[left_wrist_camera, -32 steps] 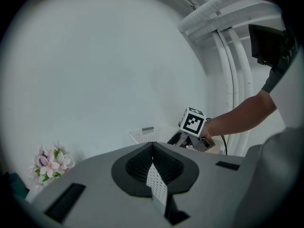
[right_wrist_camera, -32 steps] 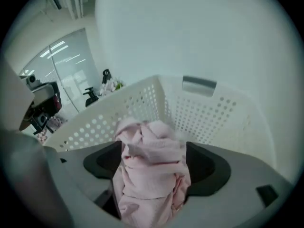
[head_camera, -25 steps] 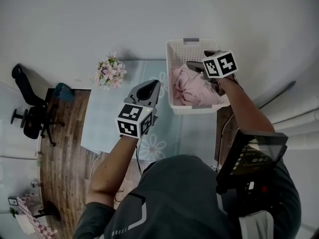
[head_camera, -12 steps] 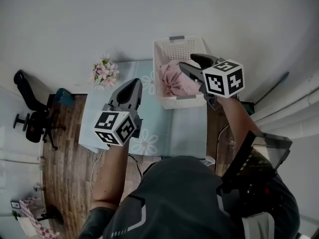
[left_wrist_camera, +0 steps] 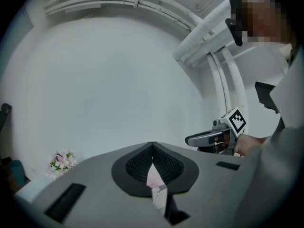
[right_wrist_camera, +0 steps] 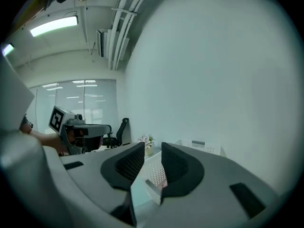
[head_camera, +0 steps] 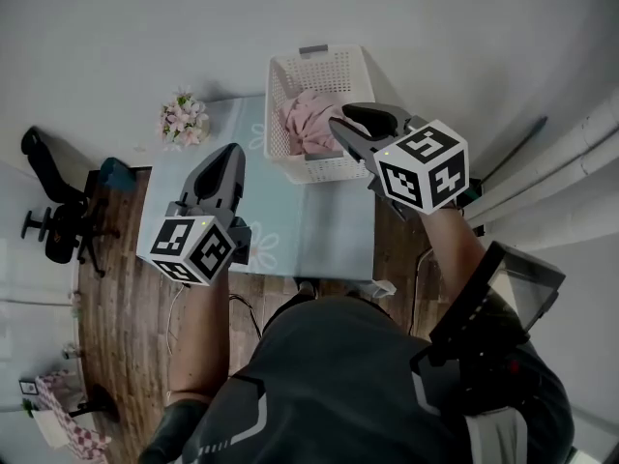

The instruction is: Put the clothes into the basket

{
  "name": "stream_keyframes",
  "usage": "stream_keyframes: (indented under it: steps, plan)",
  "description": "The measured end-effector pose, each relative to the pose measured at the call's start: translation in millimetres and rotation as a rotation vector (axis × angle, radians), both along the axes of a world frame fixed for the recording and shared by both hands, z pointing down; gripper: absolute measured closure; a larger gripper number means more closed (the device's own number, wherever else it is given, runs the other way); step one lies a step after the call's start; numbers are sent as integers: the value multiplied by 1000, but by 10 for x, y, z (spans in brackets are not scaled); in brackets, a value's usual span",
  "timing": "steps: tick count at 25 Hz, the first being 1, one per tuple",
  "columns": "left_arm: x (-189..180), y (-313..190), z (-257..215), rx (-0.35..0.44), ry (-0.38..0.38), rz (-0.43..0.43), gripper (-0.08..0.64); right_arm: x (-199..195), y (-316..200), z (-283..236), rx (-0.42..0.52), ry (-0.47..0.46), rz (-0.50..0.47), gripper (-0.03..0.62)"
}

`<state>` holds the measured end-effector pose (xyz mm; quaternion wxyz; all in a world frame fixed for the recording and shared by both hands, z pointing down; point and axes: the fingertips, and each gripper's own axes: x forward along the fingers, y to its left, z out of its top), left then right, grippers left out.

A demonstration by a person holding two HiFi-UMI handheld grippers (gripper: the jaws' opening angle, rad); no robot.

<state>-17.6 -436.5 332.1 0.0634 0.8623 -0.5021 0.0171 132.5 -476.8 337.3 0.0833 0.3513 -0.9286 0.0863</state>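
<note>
A white slatted basket (head_camera: 334, 70) stands at the far end of the pale blue table (head_camera: 319, 230), with pink clothes (head_camera: 308, 122) bunched inside it. My right gripper (head_camera: 340, 126) hovers at the basket's near right corner, above the rim; its jaws are closing with a narrow gap and nothing between them (right_wrist_camera: 153, 148). Through that gap the basket wall (right_wrist_camera: 156, 174) shows. My left gripper (head_camera: 230, 151) is held over the table left of the basket, shut and empty (left_wrist_camera: 152, 145). A sliver of the pink clothes (left_wrist_camera: 153, 175) shows beyond its tips.
A small bunch of pink flowers (head_camera: 182, 118) sits at the table's far left corner. A black office chair (head_camera: 60, 222) stands on the wooden floor to the left. White pipes (head_camera: 590, 153) run along the wall at right.
Both grippers have drawn back from the basket toward the person. The right gripper has come up off the pink clothes, which stay in the basket, and its jaws have narrowed.
</note>
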Motion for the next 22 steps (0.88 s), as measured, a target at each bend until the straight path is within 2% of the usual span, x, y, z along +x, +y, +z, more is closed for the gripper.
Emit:
stream_keyframes:
  steps: [7, 10, 14, 19, 22]
  plan:
    - [134, 257, -105, 32, -37, -11, 552, 153, 320, -115, 12, -60, 26, 514]
    - [116, 299, -118, 33, 0, 10, 552, 163, 369, -188, 38, -77, 63, 517]
    - [63, 307, -125, 39, -13, 42, 552, 50, 460, -306, 85, -82, 104, 531]
    - [-103, 423, -245, 67, -35, 61, 552, -139, 613, -385, 76, -115, 130, 552]
    - [-291, 459, -283, 85, 0, 46, 552, -236, 683, -394, 81, -110, 152, 558]
